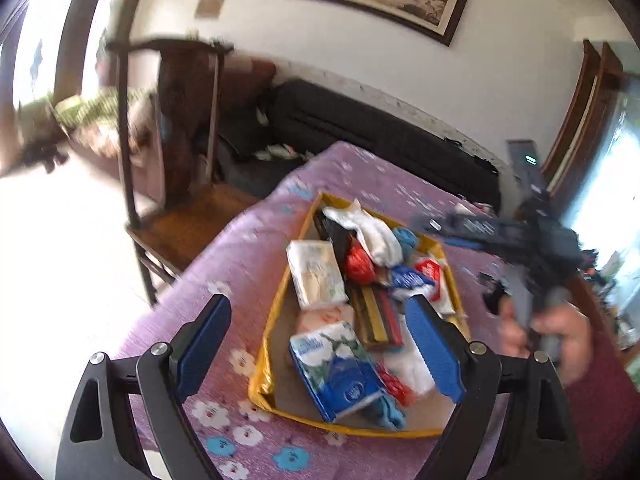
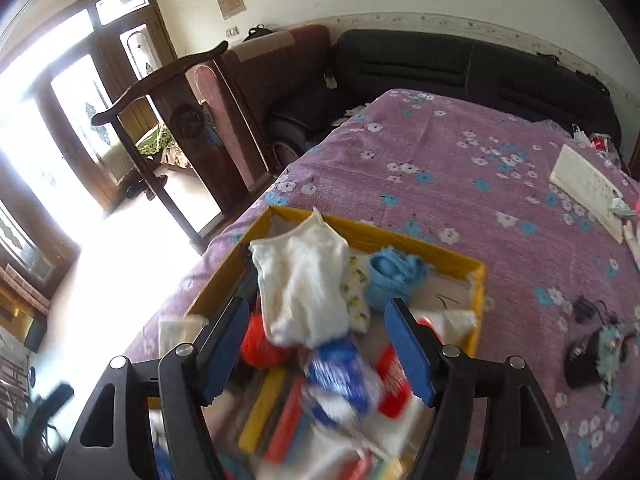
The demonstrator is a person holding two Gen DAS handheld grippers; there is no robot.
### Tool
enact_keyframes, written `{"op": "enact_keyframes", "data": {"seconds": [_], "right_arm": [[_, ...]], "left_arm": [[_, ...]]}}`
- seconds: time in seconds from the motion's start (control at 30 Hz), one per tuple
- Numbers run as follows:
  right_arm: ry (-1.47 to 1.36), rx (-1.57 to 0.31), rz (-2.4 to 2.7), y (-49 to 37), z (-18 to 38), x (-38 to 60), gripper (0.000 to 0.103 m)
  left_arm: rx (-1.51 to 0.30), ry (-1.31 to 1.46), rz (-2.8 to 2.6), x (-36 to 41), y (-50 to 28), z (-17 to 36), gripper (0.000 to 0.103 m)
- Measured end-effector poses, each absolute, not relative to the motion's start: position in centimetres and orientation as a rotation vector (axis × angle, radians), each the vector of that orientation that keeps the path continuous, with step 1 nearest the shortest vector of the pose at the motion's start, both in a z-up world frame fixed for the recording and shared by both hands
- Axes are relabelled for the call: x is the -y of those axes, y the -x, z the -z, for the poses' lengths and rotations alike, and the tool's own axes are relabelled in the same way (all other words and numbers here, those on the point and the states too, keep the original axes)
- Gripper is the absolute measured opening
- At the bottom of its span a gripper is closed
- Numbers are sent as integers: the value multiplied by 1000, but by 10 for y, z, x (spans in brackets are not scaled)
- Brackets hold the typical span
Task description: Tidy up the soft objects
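The left gripper hangs above the yellow tray on the purple floral bench, jaws apart and empty. Tissue packs, a white sock (bunched) and blue sock fill it. The right gripper hovers over them, jaws wide apart.

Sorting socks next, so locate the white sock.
The white sock lies at the far end of the yellow box, left of the blue sock in the right wrist view.

In front of you, a yellow-rimmed box sits on purple cloth patterned with white and blue flowers; inside it, a white sock beside a blue one.
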State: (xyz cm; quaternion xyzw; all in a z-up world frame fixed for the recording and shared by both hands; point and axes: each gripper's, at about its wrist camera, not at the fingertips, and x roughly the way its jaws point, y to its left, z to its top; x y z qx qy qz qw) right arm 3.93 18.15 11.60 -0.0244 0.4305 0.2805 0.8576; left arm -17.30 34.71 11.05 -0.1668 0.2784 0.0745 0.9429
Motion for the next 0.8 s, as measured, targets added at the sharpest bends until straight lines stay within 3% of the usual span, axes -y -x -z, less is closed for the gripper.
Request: {"op": "enact_keyframes", "data": {"seconds": [0.07,0.13,0.27,0.43,0.8], "right_arm": [[68,-865,-597,-14,-124,-161,77],[78,-825,-598,12,-130,-141,81],[60,-743,-582,61,-134,-106,85],[9,-701,-564,102,-125,-77,89],[2,-742,-499,137,-89,-32,89]], "left_arm": [[-448,206,-298,-327,189,-126,91],[-292,127,-384,-305,214,-144,103],[-116,185,-305,-278,240,-161,103],[-323,136,-245,-242,203,-157,103],[-466,61,-322,-185,194,-136,103]]}}
